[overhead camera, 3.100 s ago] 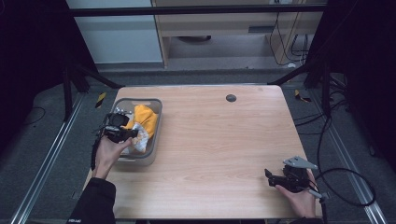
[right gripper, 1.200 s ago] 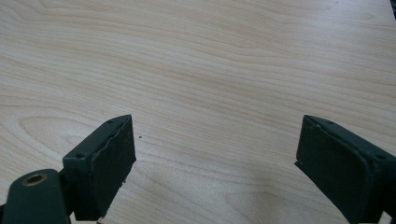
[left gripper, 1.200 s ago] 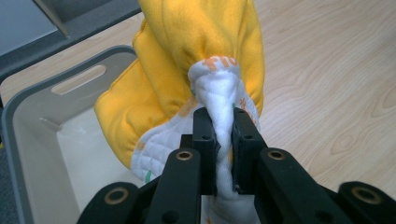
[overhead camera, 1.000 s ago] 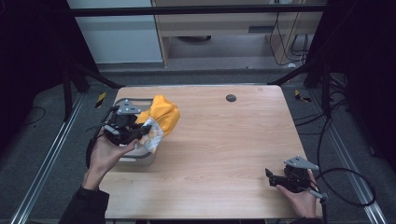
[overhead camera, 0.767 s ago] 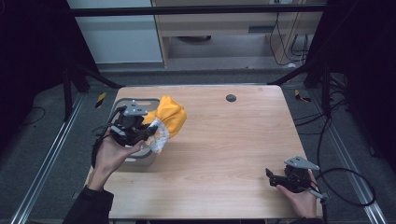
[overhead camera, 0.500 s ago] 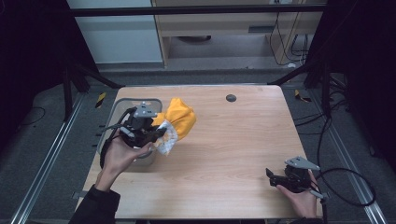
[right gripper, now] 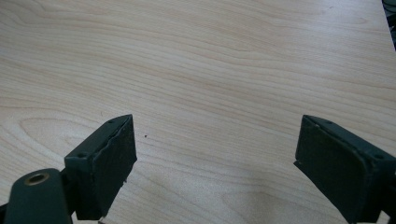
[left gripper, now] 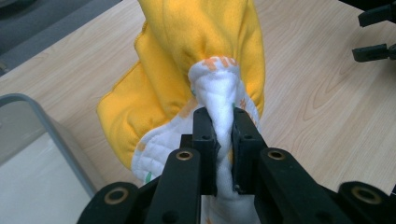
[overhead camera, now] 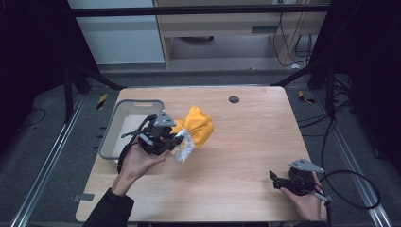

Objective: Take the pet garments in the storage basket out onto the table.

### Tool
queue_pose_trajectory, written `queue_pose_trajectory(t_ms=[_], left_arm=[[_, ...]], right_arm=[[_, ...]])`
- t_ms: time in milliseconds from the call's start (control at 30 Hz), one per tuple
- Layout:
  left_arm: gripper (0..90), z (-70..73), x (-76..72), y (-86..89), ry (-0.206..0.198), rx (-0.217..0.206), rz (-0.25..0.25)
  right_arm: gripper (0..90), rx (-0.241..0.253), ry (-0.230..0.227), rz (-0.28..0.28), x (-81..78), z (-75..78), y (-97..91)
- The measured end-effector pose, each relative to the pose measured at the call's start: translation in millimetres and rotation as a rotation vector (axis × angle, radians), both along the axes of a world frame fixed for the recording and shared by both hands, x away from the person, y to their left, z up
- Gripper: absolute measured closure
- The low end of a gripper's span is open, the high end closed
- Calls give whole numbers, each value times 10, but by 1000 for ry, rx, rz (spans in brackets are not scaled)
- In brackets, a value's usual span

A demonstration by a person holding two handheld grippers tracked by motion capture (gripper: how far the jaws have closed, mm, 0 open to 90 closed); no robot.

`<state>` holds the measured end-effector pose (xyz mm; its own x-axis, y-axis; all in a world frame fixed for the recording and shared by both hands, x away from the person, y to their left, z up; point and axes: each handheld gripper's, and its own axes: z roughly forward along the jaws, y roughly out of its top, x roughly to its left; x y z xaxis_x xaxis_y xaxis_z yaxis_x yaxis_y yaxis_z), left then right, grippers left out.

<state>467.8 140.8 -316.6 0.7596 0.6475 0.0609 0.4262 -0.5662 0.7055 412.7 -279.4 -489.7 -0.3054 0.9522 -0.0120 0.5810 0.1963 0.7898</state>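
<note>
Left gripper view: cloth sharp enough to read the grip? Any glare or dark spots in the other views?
Left gripper view: yellow cloth and its white lining are sharp, pinched by the left gripper; lower frame edge softens slightly. High view: table evenly lit, surroundings fall to near black, mild softness overall. Right gripper view: wood grain crisp, no glare, faint shadow between the open jaws of the right gripper.

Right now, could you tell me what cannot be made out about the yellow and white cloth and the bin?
- Cloth: in the left gripper view its lower end is hidden behind the left gripper.
- Grey bin: in the high view the hand and gripper cover part of its inside.
- Whether the cloth touches the table: cannot tell.
</note>
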Motion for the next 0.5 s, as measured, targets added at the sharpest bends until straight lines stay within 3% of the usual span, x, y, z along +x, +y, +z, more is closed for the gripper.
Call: queue_pose_trajectory(t_ms=[233,500], left_arm=[[826,-93,5,-151,1,-3,-35],[826,-227,24,-267,30,-3,-61]], right_arm=[[124,-12,-7,5,0,-3,-5],[127,-18,-9,4,0,-4,-8]])
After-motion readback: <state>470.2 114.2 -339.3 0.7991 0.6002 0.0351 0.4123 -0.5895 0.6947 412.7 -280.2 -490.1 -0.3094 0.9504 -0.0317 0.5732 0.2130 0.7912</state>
